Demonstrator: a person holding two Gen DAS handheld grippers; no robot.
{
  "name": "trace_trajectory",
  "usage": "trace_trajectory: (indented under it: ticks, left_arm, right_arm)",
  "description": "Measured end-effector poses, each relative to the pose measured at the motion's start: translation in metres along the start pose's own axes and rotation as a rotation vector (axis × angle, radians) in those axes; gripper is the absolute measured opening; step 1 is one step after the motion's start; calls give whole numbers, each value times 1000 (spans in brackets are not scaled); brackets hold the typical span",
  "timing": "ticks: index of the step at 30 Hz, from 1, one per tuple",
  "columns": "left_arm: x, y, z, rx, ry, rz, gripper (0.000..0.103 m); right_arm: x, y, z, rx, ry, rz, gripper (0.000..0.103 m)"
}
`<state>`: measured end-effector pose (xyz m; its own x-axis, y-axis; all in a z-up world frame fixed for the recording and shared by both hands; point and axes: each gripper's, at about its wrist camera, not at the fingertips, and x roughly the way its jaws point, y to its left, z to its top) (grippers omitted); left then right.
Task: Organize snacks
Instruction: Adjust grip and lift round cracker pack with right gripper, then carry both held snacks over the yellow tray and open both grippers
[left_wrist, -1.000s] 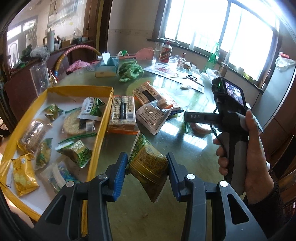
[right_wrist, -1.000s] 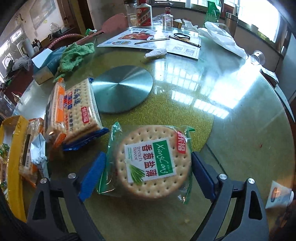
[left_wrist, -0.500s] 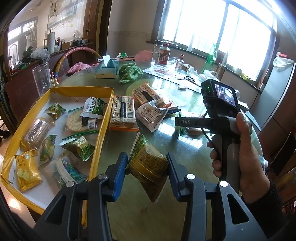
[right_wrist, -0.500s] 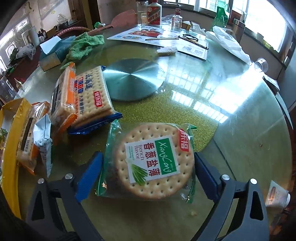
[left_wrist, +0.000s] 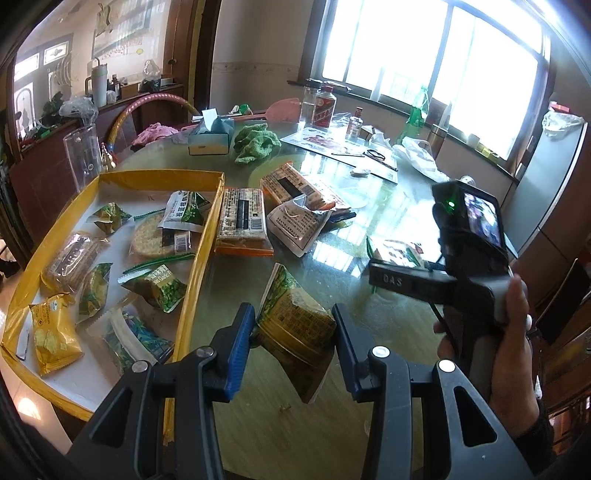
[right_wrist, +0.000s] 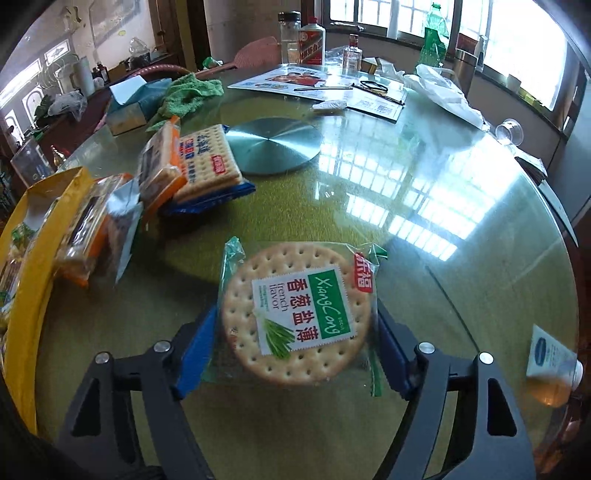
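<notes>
Since the yellow tray (left_wrist: 207, 225) lies to the left of both hands, the coming move for either snack is a carry leftward over its near wall, and the left gripper (left_wrist: 293, 343) is much the nearer of the two: the tray's right wall runs just beside its left finger. That gripper is closed on a green and gold snack bag (left_wrist: 291, 325), which is pinched between the blue pads and hangs tilted above the glass table (left_wrist: 332, 269), one corner pointing down. The right gripper (right_wrist: 295, 332) has its jaws set wide, closed against the edges of a round cracker pack (right_wrist: 295, 314) that lies flat and face up between them; I judge it lifted a little clear of the table, though the view does not settle that. From that side the tray (right_wrist: 22, 280) sits well apart at the far left, with the square cracker packs (right_wrist: 207, 162) lying between
</notes>
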<state>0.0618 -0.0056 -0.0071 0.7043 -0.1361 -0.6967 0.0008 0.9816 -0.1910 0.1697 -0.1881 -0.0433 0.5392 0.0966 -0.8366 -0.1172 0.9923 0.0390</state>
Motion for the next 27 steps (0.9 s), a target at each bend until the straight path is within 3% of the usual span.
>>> trace_trajectory:
  ticks: [9, 17, 27]
  left_arm:
    - [3, 0, -2, -3, 10, -1, 42]
    - [-4, 10, 0, -20, -11, 13, 42]
    - [-29, 36, 7, -55, -69, 58, 42]
  right_arm:
    - [-45, 4, -19, 3, -102, 4, 78]
    - [-102, 32, -26, -46, -220, 24, 78]
    - [-139, 68, -26, -99, -293, 110, 78]
